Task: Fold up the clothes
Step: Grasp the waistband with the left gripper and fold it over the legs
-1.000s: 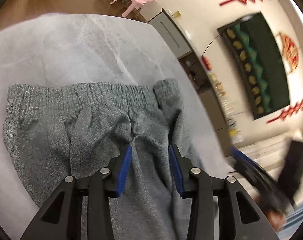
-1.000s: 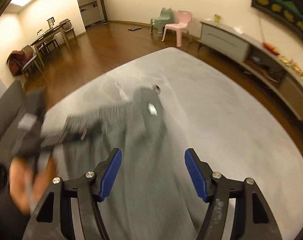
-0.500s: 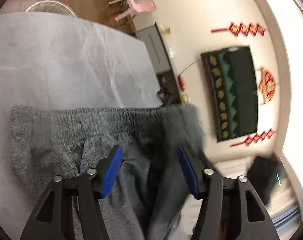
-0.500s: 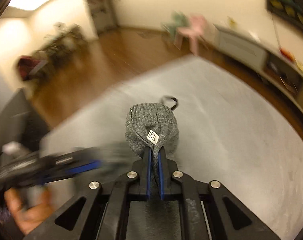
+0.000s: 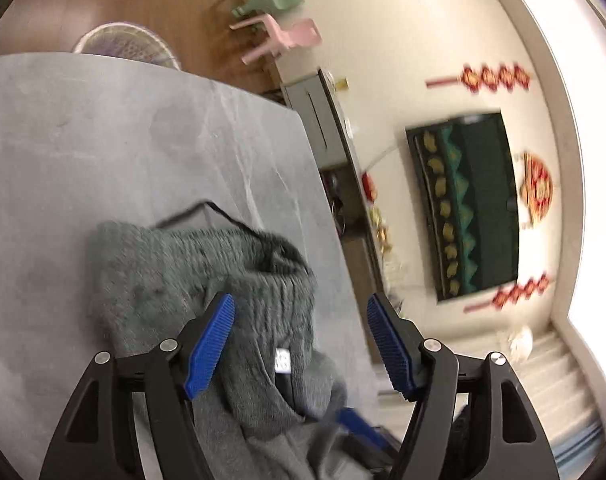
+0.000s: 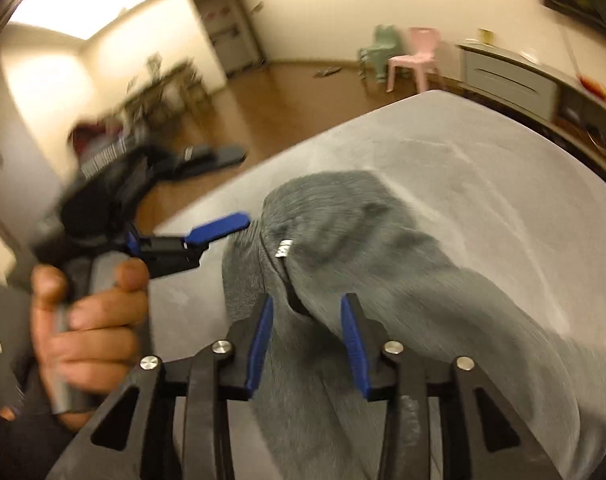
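Left wrist: left gripper released, jaws wide over bunched grey pants near table's right edge. Right wrist: right gripper part-open, straddling pants w/o pinching; white tag visible.

We are holding our left gripper with its jaws spread wide, our hand wrapping its handle at nine o'clock, while our right gripper is pointing toward twelve o'clock, jaws parted.
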Demonstrator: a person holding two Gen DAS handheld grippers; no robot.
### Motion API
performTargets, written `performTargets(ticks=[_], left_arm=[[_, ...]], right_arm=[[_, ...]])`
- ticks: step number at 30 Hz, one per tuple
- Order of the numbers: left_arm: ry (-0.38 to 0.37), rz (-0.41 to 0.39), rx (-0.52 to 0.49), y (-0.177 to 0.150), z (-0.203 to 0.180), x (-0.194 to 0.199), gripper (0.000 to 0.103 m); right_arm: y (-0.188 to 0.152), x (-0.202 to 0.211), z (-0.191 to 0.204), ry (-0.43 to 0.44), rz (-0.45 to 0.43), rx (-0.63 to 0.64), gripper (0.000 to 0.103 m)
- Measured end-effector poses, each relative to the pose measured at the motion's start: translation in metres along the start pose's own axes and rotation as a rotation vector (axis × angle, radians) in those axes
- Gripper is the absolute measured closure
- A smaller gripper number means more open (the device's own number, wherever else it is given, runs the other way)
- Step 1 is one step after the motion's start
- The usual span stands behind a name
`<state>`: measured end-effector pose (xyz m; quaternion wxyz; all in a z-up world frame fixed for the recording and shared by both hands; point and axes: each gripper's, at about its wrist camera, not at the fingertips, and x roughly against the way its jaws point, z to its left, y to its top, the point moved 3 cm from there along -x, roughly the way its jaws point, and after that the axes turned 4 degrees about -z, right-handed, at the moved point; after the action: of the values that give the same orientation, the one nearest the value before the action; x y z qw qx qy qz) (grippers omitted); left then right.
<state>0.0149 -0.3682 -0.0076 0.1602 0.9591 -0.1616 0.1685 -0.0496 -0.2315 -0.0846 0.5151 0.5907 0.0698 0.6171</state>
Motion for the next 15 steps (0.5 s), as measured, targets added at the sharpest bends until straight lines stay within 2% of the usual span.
performTargets(ticks=[2, 5, 6, 7, 8, 9, 11, 12, 15], left_arm=[[0.106, 0.067, -0.124, -0.014, -0.013, -0.018, 0.033], [0.264, 0.102, -0.291, -0.034, -0.025, -0.043, 0.035], [0.316, 0.095, -0.338, -0.037, -0.028, -0.049, 0.060], [0.315, 0.099, -0.355, -0.037, -0.031, -0.049, 0.099], [0.303, 0.098, -0.362, -0.036, -0.033, -0.048, 0.098], [0.216, 0.072, -0.294, -0.029, -0.034, -0.035, 0.098], [0.037, 0.016, -0.091, -0.006, -0.013, 0.004, 0.098], [0.045, -0.001, -0.031, -0.001, 0.003, 0.013, 0.098], [0.079, 0.039, -0.017, -0.003, 0.015, 0.015, 0.098]], right_arm=[[-0.011, 0.029, -0.006, -0.022, -0.033, -0.025, 0.061], [-0.040, 0.074, -0.017, -0.111, -0.055, -0.066, 0.057], [-0.050, 0.090, -0.022, -0.154, -0.059, -0.073, 0.057], [-0.062, 0.107, -0.029, -0.199, -0.062, -0.078, 0.057], [-0.076, 0.123, -0.038, -0.253, -0.064, -0.082, 0.056], [-0.094, 0.140, -0.053, -0.318, -0.059, -0.098, 0.056], [-0.130, 0.173, -0.083, -0.430, -0.022, -0.154, 0.056], [-0.147, 0.188, -0.097, -0.475, 0.003, -0.183, 0.056], [-0.199, 0.215, -0.139, -0.565, 0.124, -0.282, 0.056]])
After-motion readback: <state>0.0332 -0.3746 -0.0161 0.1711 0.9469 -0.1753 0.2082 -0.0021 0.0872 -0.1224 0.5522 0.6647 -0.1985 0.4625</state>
